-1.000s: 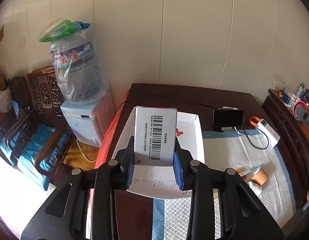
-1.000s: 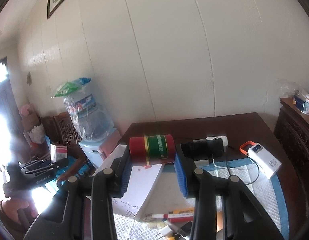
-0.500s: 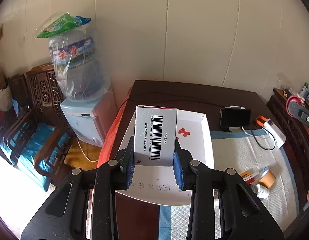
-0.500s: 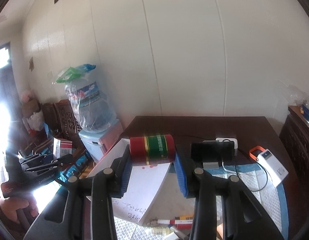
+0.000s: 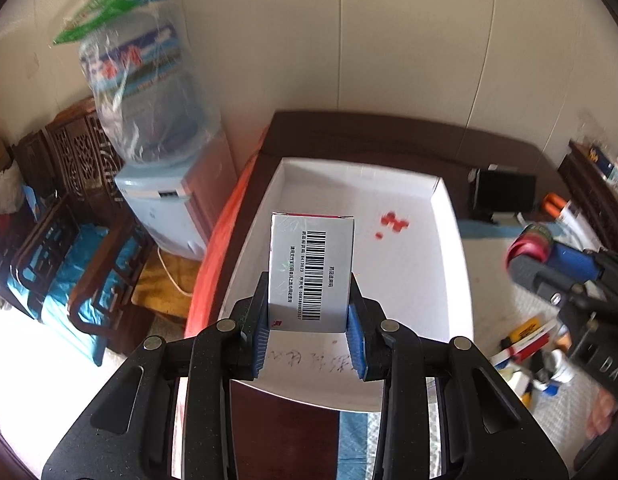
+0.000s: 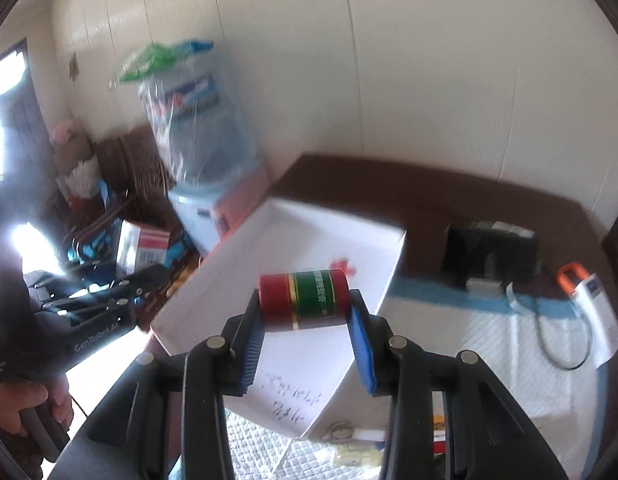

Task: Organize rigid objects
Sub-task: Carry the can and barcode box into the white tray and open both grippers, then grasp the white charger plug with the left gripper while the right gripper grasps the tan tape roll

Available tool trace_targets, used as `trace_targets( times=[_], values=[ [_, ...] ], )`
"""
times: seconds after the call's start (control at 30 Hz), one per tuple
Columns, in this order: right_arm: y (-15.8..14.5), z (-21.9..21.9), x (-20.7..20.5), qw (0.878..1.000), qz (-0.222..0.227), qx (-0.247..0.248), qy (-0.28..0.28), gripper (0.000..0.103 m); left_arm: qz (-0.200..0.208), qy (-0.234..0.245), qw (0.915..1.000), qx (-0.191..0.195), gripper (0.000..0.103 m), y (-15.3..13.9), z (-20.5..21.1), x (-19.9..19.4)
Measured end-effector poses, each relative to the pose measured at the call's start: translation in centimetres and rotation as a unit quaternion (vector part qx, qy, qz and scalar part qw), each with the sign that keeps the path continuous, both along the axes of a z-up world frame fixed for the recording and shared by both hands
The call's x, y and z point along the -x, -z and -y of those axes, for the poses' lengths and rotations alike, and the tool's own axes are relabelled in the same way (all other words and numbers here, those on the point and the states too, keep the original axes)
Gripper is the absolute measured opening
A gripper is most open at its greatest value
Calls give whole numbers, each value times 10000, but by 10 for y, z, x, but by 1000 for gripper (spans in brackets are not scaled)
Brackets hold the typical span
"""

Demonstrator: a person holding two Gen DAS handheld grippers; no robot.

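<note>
Silver carton and red-and-green tin above a white tray on a dark brown worktop.
The silver-grey carton (image 5: 311, 270) bears a black barcode and a red top edge; the tin (image 6: 303, 299) is red with a green band and gold rings. Blue pads line the black left tongs (image 5: 309, 332) and right tongs (image 6: 307, 344). The white tray (image 5: 445, 280) shows red spots at 1 o'clock from the carton; the worktop (image 5: 389, 136) carries a white quilted, blue-edged mat (image 6: 509, 344).

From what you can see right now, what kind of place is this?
Probably a living room in a home: a water dispenser against the wall, carved wooden chairs with blue cushions, and a dark wooden table.
</note>
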State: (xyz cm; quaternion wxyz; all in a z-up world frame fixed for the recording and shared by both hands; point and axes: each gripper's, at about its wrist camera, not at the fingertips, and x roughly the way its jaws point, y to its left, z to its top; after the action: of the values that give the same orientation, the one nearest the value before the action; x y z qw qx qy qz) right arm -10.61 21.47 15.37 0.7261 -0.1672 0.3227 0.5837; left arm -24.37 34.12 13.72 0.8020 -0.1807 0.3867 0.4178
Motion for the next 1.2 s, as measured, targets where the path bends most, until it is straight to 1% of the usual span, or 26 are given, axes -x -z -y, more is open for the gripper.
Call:
trace_targets(
  times=[0.17,0.3,0.33,0.53,0.63,0.67,0.7,0.73,0.77,0.8,0.83,0.87,0.97,1.1,1.2],
  values=[
    [35,-18,2,9991,-92,404,-116,39,-265,16,9991,344,32,34,-12,-13],
    [54,-32,2,9980,-93,613,-135,39,-445,-11,9977,521,32,55,-22,-21],
    [57,-35,1,9968,-158,780,-94,39,-483,-28,9972,564,32,60,-25,-22],
    [72,-45,-2,9959,-82,903,-61,39,-516,-212,9952,800,33,78,-39,-24],
    [76,-47,0,9958,37,912,-47,40,-468,-314,9950,825,34,80,-45,-23],
    [76,-48,2,9959,106,897,-60,40,-418,-337,9951,826,41,80,-46,-22],
    [75,-48,4,9960,180,872,-74,40,-367,-349,9954,810,51,80,-48,-21],
    [74,-48,6,9961,251,838,-91,40,-299,-360,9960,757,82,79,-48,-19],
    [74,-49,7,9963,288,802,-119,47,-213,-392,9967,673,103,77,-47,-18],
    [72,-49,9,9965,295,766,-165,68,-143,-419,9971,614,103,75,-47,-16],
    [71,-48,9,9968,288,722,-183,81,-83,-460,9973,569,103,73,-47,-13],
    [69,-46,10,9974,303,642,-155,91,-57,-514,9972,545,103,71,-48,-11],
    [64,-38,12,9980,465,419,-34,103,52,-635,9969,461,103,62,-48,-4],
    [55,-27,14,9982,491,344,59,103,172,-671,9967,427,103,52,-42,3],
    [45,-17,17,9984,502,216,138,103,301,-622,9971,328,103,40,-32,9]
  ],
)
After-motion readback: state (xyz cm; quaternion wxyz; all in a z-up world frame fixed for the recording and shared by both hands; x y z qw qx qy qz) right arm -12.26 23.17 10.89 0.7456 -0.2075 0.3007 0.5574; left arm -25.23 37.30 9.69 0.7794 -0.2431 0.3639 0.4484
